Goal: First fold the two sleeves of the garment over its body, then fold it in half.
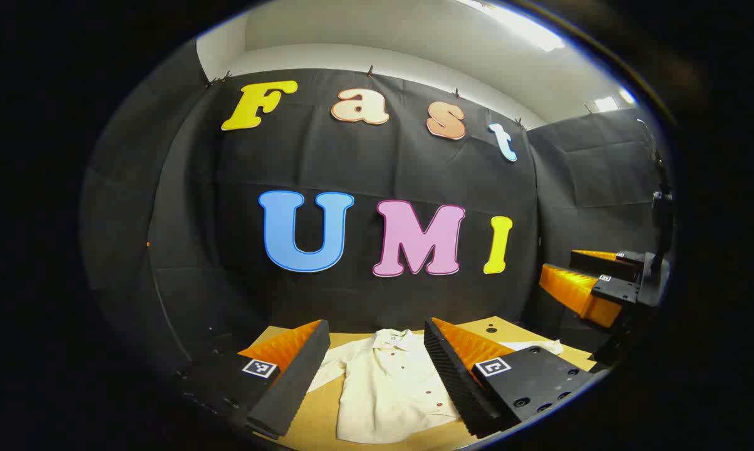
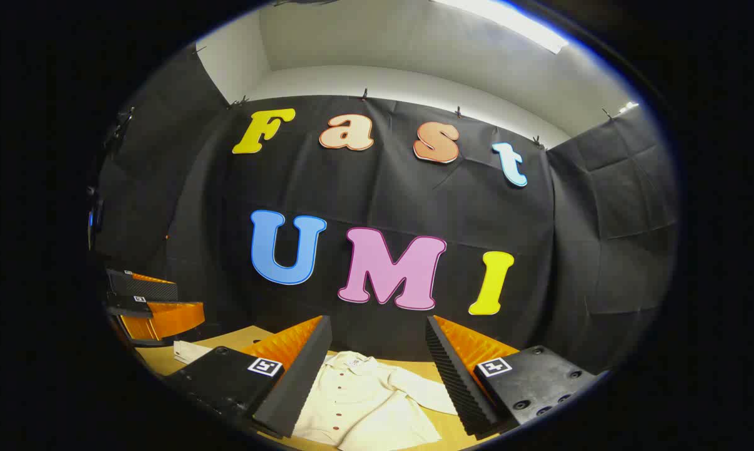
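A cream button-front shirt [image 1: 389,388] lies flat and spread out on a tan desk [image 1: 317,426], collar toward the black booth wall. The left tongs [image 1: 377,376] hang above it, released, with nothing between them. The right tongs [image 2: 377,376] also hover over the shirt [image 2: 364,401], spread wide and holding nothing.
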